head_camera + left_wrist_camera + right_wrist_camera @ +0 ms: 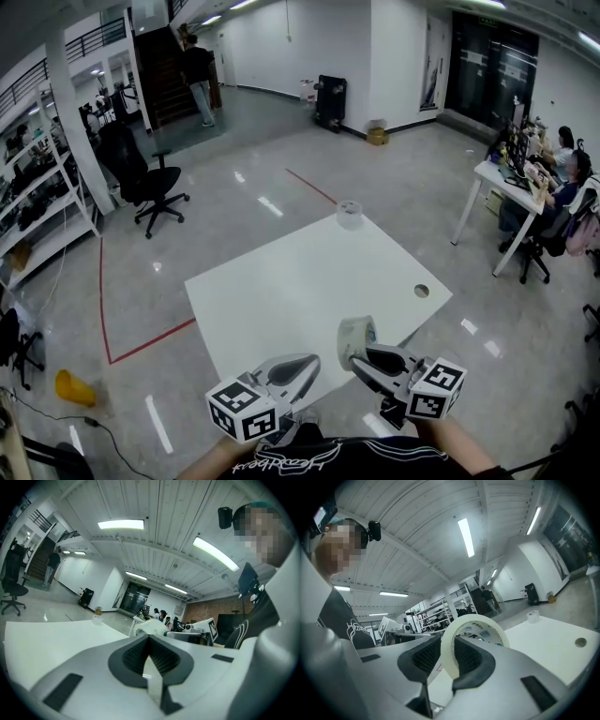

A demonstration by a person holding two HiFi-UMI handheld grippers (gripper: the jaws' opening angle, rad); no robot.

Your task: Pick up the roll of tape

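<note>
A roll of tape [356,339] hangs above the near edge of a white desk [281,291], clamped in the right hand-held gripper [367,359]. The roll is a pale cream ring of wound tape with a smooth, faintly glossy face, standing upright on its edge. Small blue-green print marks the inside of its core, too small to read. In the right gripper view, the roll's [451,644] wall sits between the two dark ribbed pads, which press on it from either side, one from outside the ring and one from within it. The gripper's [449,663] shell is smooth light-grey plastic with rounded edges, and a cube of black-and-white square markers rides at its rear.

The left hand-held gripper [309,364] hovers above the same near edge of the desk, just beside the right one. In the left gripper view its [150,641] jaws stand together at the tips, with nothing between the ribbed pads.

A second, clearer-looking roll [350,215] rests flat on the desk's far corner, well apart from both tools. The desktop is matt and bare, with a round cable hole [422,291] near its right edge. The desk stands on a polished grey floor that mirrors the ceiling lights.
</note>
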